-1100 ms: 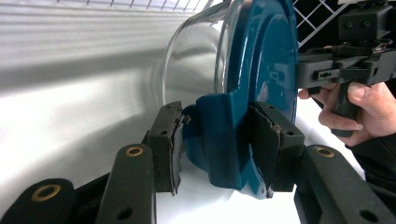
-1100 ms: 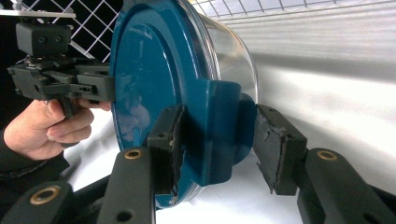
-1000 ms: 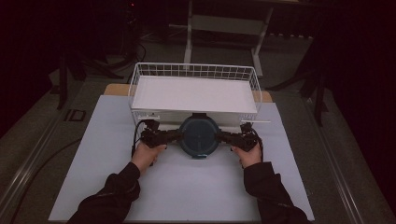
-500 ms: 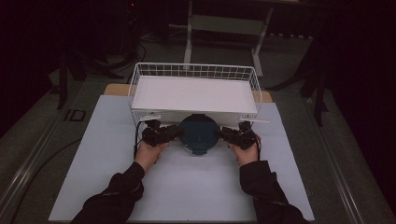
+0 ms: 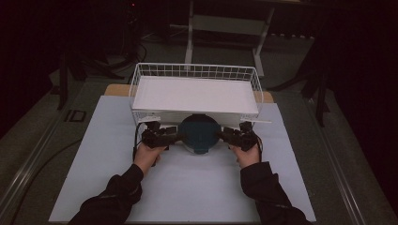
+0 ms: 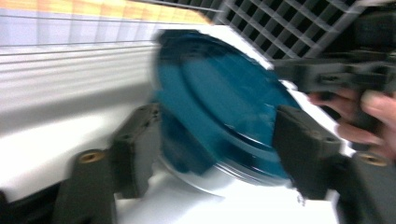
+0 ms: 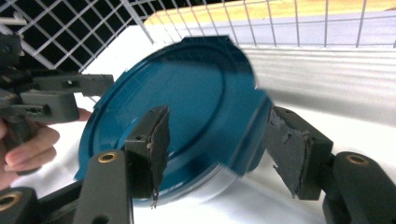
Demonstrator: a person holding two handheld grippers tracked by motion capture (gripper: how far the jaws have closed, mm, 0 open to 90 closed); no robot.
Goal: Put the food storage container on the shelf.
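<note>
The teal round lid (image 5: 200, 133) lies at the near wall of the white wire basket (image 5: 195, 71), at the centre of the white table sheet (image 5: 187, 187). From the lid, the basket lies at 12 o'clock, the left gripper (image 5: 174, 137) at 9 o'clock and the right gripper (image 5: 220, 135) at 3 o'clock.

Gripper state: the jaws of both grippers have just been opening. In the left gripper view, the left gripper (image 6: 215, 140) stands at medium width with the lid edge between the jaws; the pads do not press on it. In the right gripper view, the right gripper (image 7: 215, 140) stands wider, one pad over the lid face, the other clear of the rim.

Progress, as a judgement: the two-handed carry to the basket front appears finished and the release is under way. Remaining: withdraw both grippers along 9 and 3 o'clock. Whether the lid must still go into the basket cannot be told.

Lid appearance: glossy teal plastic, circular, with a raised rim, a flat recessed centre and a small tab on the edge. It is tilted and blurred in both gripper views, over a paler rim beneath. The basket holds a flat white panel (image 5: 195, 93).
</note>
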